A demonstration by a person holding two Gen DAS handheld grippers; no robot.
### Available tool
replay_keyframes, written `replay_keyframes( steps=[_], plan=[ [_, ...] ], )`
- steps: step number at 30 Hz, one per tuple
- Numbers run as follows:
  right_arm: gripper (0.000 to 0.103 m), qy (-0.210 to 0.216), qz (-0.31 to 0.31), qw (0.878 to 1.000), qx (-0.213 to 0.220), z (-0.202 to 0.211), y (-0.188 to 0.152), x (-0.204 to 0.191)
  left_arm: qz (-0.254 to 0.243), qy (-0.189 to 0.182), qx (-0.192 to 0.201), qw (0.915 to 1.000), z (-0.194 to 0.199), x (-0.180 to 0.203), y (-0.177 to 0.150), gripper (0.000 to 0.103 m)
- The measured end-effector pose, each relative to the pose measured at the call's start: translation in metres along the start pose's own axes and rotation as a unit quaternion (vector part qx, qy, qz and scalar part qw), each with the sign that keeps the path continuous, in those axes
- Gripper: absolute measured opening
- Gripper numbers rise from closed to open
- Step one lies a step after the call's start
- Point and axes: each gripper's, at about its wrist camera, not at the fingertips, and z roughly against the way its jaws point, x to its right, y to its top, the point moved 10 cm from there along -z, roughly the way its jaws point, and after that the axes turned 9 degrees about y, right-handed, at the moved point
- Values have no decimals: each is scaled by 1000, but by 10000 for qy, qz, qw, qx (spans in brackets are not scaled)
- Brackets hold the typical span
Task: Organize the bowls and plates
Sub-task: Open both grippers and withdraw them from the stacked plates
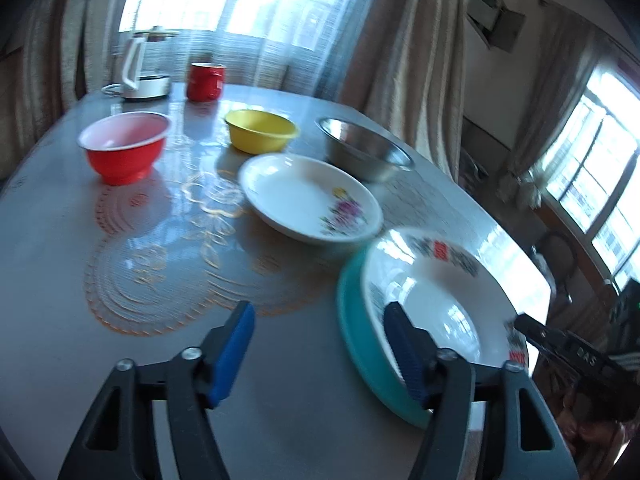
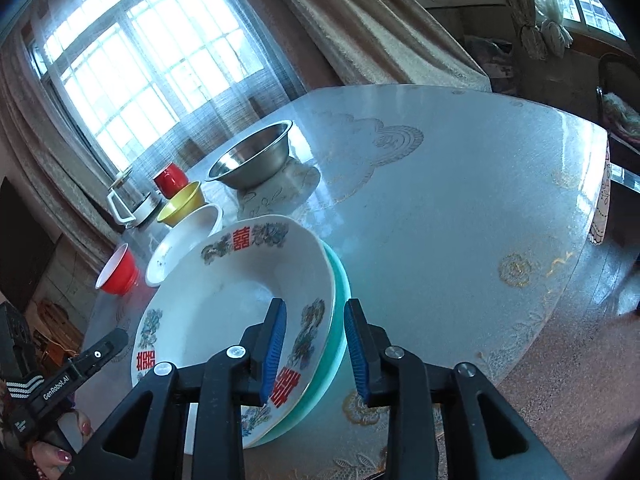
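White china with red characters and floral print, the patterned plate [image 2: 224, 304] sits nested on a teal plate [image 2: 338, 320] at the near edge of the table [image 2: 460, 208]. The right gripper [image 2: 316, 350] straddles the near rim of this stack: one pad lies over the white plate's inside, the other outside the teal rim, jaws partly open and not visibly pressing, so nothing is judged held. The left gripper [image 1: 324, 354] stands wide open and empty, its right finger just at the stack's left edge; the right hand is the better placed to take it. Beyond the stack lies a flowered plate [image 1: 310, 198], then a steel bowl [image 1: 362, 148], yellow bowl [image 1: 260, 130] and red bowl [image 1: 122, 146]. Table surface is glossy, patterned; curtained windows stand behind.
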Motion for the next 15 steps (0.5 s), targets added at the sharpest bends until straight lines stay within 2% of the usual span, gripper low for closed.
replay_keyframes(
  steps=[5,7,10,15],
  plan=[
    [33,-79,109,9999,-13,-2,7,-7,346,136,127,9992,-3,-19,16,86],
    [39,-176,179,9997,-64,-5,10,-10,426,186,153,9988,-9,-26,23,89],
    [44,-291,220,9993,-120,-10,15,-13,510,259,210,9981,-18,-33,35,92],
    [44,-465,160,9988,-55,-10,28,-12,610,308,296,9972,-35,-40,53,94]
  ],
)
